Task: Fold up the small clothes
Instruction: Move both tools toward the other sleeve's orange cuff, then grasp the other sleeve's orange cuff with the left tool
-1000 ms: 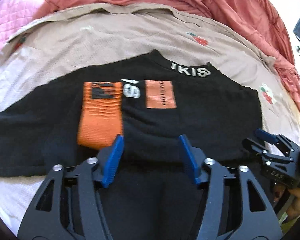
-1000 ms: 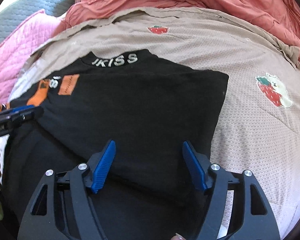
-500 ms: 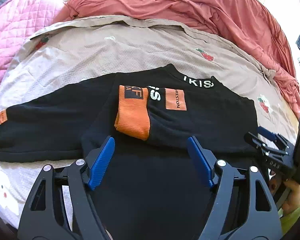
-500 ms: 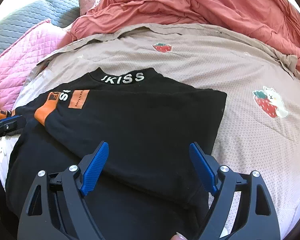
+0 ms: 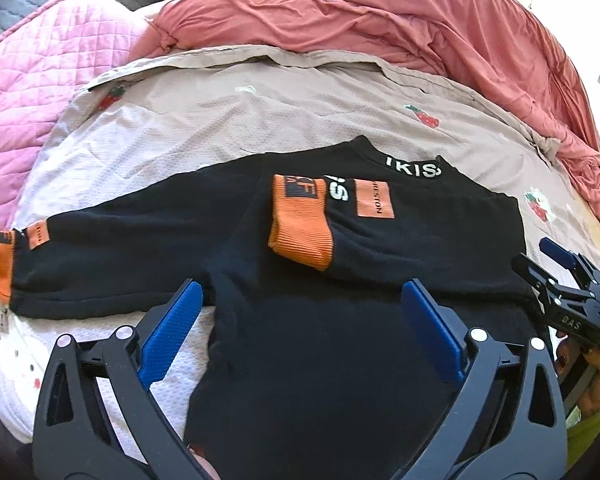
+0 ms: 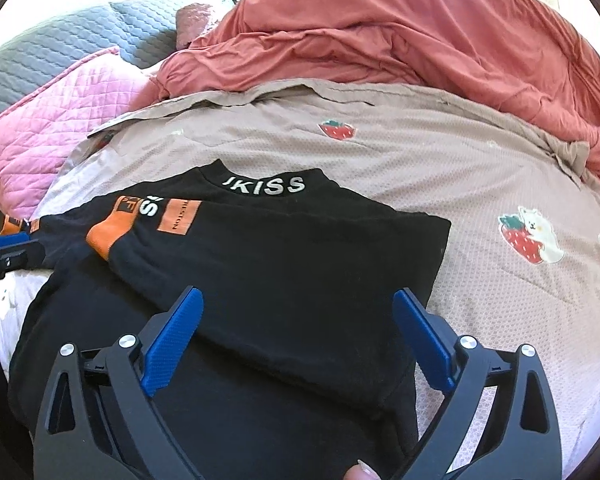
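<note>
A black sweater (image 5: 320, 340) with orange cuffs and white collar lettering lies flat on the beige strawberry bedspread (image 5: 220, 120). Its right sleeve is folded across the chest, with the orange cuff (image 5: 300, 222) near the collar. Its left sleeve (image 5: 112, 252) lies stretched out to the left. My left gripper (image 5: 300, 328) is open and empty above the sweater's lower body. My right gripper (image 6: 300, 336) is open and empty above the folded right side of the sweater (image 6: 300, 280). The right gripper also shows at the right edge of the left wrist view (image 5: 560, 280).
A crumpled coral duvet (image 5: 380, 28) lies along the far side of the bed. A pink quilted pillow (image 5: 32, 92) sits at the far left, with a grey quilted one (image 6: 52, 60) behind it.
Both grippers have pulled back and up from the sweater and their jaws have opened wider. More of the sweater shows, including the outstretched left sleeve.
</note>
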Demonstrator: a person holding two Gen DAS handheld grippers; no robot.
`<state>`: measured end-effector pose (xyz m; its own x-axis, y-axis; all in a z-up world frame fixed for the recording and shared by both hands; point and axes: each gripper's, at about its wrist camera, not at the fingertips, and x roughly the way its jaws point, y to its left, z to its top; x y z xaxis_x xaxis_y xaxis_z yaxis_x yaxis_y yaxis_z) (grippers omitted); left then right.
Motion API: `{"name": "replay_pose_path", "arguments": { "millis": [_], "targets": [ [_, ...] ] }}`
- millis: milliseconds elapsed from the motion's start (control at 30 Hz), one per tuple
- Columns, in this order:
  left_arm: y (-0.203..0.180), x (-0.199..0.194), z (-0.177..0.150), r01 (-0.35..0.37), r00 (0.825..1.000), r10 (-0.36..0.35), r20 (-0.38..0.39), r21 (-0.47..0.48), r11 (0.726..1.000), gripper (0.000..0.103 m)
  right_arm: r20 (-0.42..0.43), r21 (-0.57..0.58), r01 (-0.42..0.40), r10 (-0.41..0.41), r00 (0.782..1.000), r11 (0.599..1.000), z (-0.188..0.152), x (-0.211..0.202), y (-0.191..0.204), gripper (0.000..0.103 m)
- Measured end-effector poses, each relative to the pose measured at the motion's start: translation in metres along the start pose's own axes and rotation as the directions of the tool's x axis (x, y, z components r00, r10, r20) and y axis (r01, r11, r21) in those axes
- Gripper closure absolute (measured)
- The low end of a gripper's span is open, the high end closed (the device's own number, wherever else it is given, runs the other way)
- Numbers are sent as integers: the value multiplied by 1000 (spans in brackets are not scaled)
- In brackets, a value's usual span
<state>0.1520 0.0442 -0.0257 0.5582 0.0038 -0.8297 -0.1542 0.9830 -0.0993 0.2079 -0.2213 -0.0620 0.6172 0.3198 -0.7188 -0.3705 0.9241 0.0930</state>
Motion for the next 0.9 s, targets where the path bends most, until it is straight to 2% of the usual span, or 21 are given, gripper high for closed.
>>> {"name": "replay_pose_path", "arguments": {
  "millis": [333, 500, 800, 900],
  "targets": [
    [28, -9, -4, -24, 999, 25, 20, -39, 999, 9, 69, -78, 33, -27, 997, 996, -7, -22, 31, 8],
    [42, -16, -6, -26, 999, 29, 41, -55, 998, 9, 87, -70, 34, -28, 996, 997, -9, -33, 48, 8],
    [76, -25, -9, -40, 997, 49, 62, -143, 989, 9, 42, -87, 9, -6, 999, 996, -16, -35, 88, 8],
    [84, -28, -9, -15, 997, 27, 68, -172, 985, 9, 38, -114, 4, 1, 999, 994, -15, -37, 105, 8]
  ]
}}
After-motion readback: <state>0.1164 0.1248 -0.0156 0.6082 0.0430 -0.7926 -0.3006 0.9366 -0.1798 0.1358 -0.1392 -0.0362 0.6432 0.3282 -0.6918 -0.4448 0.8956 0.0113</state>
